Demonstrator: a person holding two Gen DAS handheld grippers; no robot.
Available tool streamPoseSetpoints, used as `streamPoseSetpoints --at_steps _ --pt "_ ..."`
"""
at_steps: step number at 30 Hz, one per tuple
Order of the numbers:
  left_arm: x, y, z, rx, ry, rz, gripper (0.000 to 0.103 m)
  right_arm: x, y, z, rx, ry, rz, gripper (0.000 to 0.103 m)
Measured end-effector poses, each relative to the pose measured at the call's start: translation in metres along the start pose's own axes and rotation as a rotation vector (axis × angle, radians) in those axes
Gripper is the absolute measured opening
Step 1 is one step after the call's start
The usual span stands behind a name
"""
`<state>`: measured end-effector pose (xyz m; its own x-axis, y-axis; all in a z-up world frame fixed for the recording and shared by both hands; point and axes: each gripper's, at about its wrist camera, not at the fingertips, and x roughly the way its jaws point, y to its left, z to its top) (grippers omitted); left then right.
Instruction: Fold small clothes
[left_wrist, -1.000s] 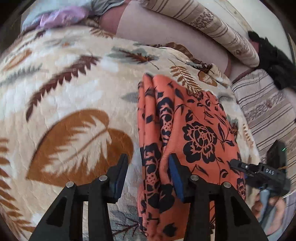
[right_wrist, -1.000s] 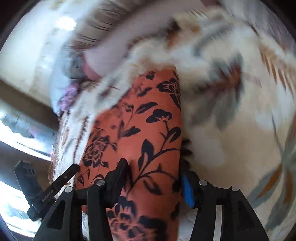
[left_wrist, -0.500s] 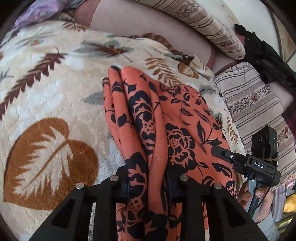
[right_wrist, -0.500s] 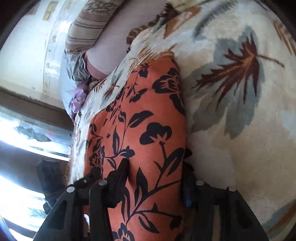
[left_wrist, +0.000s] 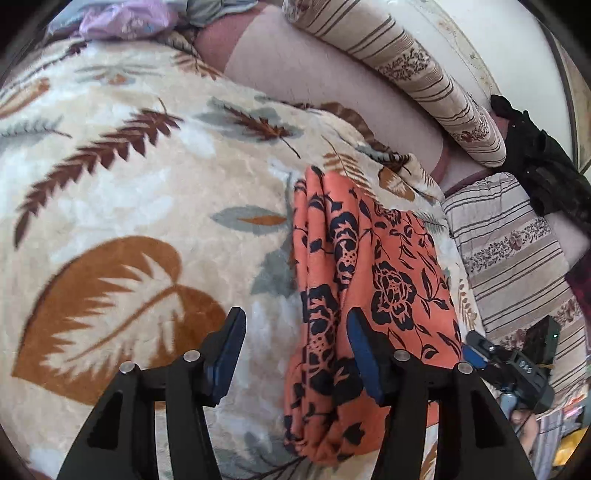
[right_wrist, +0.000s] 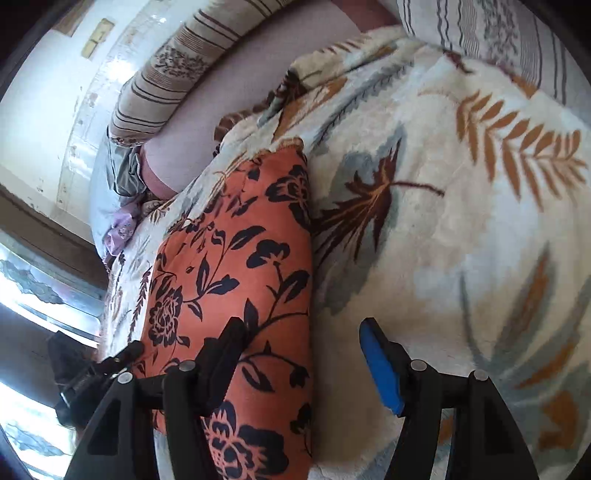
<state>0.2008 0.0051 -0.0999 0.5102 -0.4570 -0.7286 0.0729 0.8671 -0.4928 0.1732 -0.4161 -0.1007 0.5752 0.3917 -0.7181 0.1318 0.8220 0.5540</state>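
Orange floral garment (left_wrist: 373, 280) lies folded in a long strip on the leaf-patterned blanket (left_wrist: 147, 192), near striped cushions (left_wrist: 417, 74). Left gripper (left_wrist: 295, 354) and right gripper (right_wrist: 303, 354): jaws spread, having just opened, poised over the strip's near end, pinching nothing.

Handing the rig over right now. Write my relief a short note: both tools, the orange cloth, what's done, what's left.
Left tool: open, jaws just opened, nothing held; the floral orange cloth lies partly between its pads.
Right tool: open, jaws just opened, empty, over the cloth's right edge.
Cloth: folded lengthwise into a narrow strip on the leaf-print blanket.
Done: lengthwise fold, both grips released.
Left: probably fold it across, then set aside.
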Motion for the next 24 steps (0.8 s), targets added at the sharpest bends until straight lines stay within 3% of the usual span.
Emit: streamPoseSetpoints --at_steps 3,6,8,10,13,15,16,18,21,24 --pt "-0.011 -0.007 -0.013 0.059 0.024 -0.028 0.057 -0.024 0.034 -0.006 -0.078 -0.053 0.086 0.068" --pt "0.015 -0.017 -0.031 0.146 0.086 0.103 0.058 -0.025 0.059 -0.023 -0.159 -0.022 0.183 0.079" --pt "0.016 -0.011 -0.037 0.095 0.094 0.109 0.058 0.005 0.066 -0.035 -0.187 0.073 0.122 0.08" --pt "-0.001 -0.011 -0.039 0.061 0.085 0.11 0.058 0.019 0.053 -0.043 -0.113 0.128 0.063 0.078" --pt "-0.039 -0.022 -0.047 0.137 0.01 0.15 0.059 -0.018 0.063 -0.053 -0.123 0.033 0.023 0.08" --pt "-0.058 -0.032 -0.056 0.178 -0.032 0.193 0.071 -0.039 0.075 -0.066 -0.157 -0.008 -0.016 0.085" --pt "-0.066 -0.038 -0.061 0.188 -0.056 0.216 0.074 -0.047 0.081 -0.073 -0.179 -0.011 -0.032 0.09" --pt "-0.082 -0.05 -0.074 0.213 -0.118 0.264 0.085 -0.058 0.095 -0.093 -0.236 -0.008 -0.08 0.091" --pt "-0.101 -0.069 -0.093 0.26 -0.208 0.335 0.088 -0.071 0.107 -0.132 -0.324 -0.03 -0.173 0.092" --pt "-0.114 -0.08 -0.108 0.294 -0.23 0.368 0.089 -0.072 0.109 -0.156 -0.338 0.012 -0.223 0.103"
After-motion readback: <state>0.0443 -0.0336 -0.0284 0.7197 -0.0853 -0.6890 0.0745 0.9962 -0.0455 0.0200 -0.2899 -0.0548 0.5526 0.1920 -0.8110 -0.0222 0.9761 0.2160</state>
